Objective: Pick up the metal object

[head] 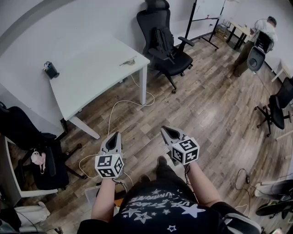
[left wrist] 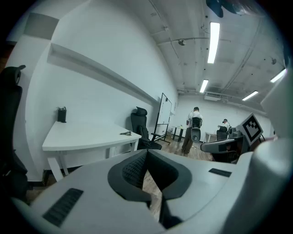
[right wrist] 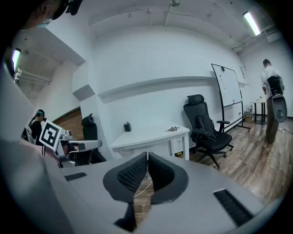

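A white counter (head: pixel 91 73) stands against a white wall on a wood-plank floor (head: pixel 215 109). Past the counter's end sits a black office chair (head: pixel 165 43), and farther beyond that a whiteboard on a stand (head: pixel 206 11). A person (head: pixel 264 28) stands well apart from the counter at the room's far end. A pale cable (head: pixel 124 103) loops over the floor beside the counter's leg.

The metal object (head: pixel 128 61) lies flat on the counter, near the corner closest to the office chair. At the counter's opposite side, toward the wall, stands a small dark holder (head: pixel 50 69); its contents cannot be made out.

Well short of the counter, over the floor, the left hand-held gripper (head: pixel 114 138) is clenched on nothing, and the right hand-held gripper (head: pixel 168 133) is likewise clenched and empty.
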Motion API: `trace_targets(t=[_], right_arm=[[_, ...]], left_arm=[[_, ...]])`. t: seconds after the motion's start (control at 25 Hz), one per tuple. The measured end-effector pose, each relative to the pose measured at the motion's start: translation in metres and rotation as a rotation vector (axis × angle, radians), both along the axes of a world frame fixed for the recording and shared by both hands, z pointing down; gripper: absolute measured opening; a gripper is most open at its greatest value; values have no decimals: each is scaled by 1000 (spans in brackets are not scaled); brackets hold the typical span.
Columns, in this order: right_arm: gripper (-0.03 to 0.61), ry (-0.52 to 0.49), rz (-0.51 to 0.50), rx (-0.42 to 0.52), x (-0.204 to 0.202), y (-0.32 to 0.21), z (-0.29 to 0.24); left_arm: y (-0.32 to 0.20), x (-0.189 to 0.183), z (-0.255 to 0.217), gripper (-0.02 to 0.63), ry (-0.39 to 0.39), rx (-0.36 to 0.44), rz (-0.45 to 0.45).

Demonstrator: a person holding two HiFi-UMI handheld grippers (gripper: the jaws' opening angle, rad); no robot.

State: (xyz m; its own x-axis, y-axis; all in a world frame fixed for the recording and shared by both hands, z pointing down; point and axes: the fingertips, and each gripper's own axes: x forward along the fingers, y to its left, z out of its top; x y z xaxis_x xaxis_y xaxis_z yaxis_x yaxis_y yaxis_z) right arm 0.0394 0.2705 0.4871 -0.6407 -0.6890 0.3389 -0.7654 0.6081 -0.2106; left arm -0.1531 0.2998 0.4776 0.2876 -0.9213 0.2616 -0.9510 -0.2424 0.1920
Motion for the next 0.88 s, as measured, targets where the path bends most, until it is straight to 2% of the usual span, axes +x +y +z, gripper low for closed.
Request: trace_targets(t=[0.72, 0.88], right_arm=[[49, 24, -16, 7, -7, 11, -2], [49, 42, -46, 50, -13, 15, -7]], left_arm=[[20, 0, 13, 19, 22, -32, -6], [22, -4, 19, 20, 23, -48, 9]])
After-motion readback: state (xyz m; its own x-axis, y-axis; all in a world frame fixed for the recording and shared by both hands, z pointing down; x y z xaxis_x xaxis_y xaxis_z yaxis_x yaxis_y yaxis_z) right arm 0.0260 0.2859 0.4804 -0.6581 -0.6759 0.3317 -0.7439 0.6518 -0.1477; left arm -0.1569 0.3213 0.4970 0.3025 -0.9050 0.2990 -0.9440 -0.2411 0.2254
